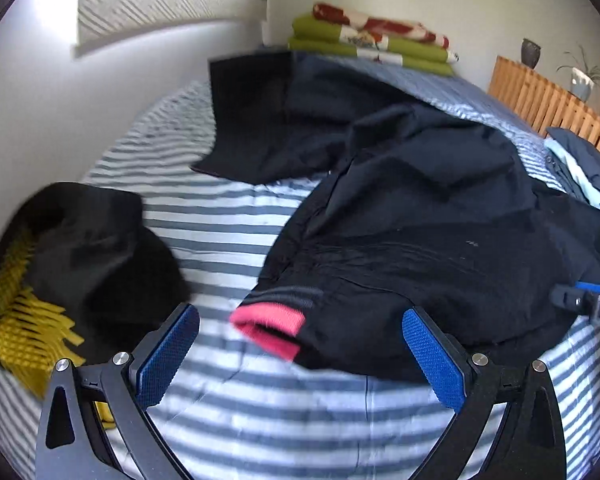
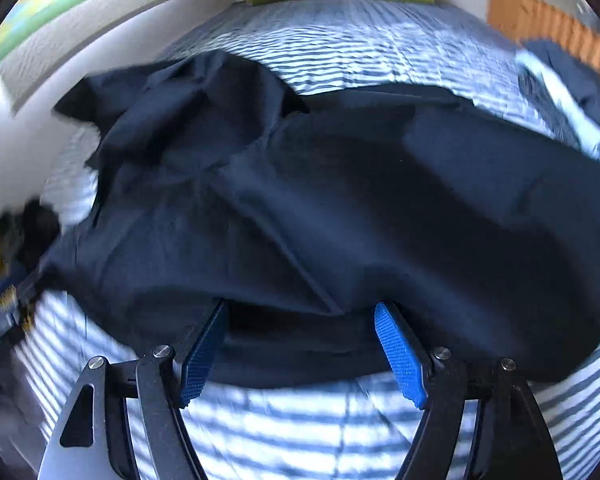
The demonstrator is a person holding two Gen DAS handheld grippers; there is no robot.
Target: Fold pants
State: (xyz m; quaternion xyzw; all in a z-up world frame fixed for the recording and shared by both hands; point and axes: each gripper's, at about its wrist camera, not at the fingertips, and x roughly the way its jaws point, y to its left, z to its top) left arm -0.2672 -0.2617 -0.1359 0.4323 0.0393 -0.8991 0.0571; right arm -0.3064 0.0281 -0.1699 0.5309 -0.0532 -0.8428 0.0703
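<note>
Grippers both stand apart, nothing clamped. Right gripper (image 2: pixel 300 344): I see its blue pads straddling the near hem of the dark navy pants (image 2: pixel 340 208), cloth between the jaws but neither pad visibly pressing on it. Left gripper (image 1: pixel 300 344): jaws wide over bare striped bed cover (image 1: pixel 228 412), with the pink cuff (image 1: pixel 268 328) just ahead between them and the pants' near edge just inside the right-hand pad.

Pants lie in a rumpled heap across the bed, long axis roughly side to side before me, one leg trailing up and away toward the folded green blankets (image 1: pixel 368 44). Right hand is the nearer, I judge; it is already at the edge, the left a little short of it.

Left view alone shows the pink cuff, a black-and-yellow garment (image 1: pixel 60 272) to the left, and the other gripper's tip at the right border. Right view, blurred, shows the hem at the pads, which the left view cannot give.
</note>
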